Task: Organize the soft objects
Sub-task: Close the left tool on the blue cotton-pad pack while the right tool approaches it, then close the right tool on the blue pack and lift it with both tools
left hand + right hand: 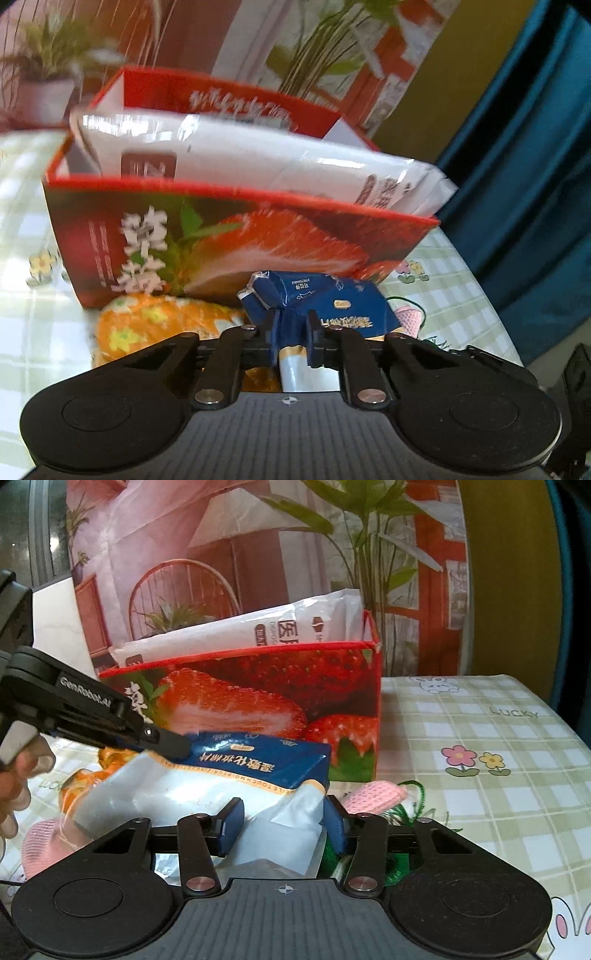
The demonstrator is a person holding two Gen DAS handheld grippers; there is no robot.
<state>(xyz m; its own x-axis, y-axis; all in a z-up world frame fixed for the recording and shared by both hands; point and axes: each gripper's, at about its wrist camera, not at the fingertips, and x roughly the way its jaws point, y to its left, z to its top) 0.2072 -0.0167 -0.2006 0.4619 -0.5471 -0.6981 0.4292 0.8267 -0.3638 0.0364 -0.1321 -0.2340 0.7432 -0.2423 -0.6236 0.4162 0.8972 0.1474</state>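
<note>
both your tongs are on the blue and white packet, right in front of the strawberry box.

your left tongs (291, 326) are pinched tight on the crumpled blue end of the blue and white packet (236, 775), and the same tongs show in the right wrist view at (177, 746), biting the packet's top edge. your right tongs (282, 825) sit around the packet's white lower end, pads against the wrap on both sides. the packet is lifted just in front of the strawberry box (258, 709), which stands on the checked counter (498, 775) with a white pouch (258, 627) sticking out of the top. an orange floral bundle (155, 321) lies at the box's foot, and a pink knitted piece (373, 794) with green yarn is beside the right tongs.
</note>
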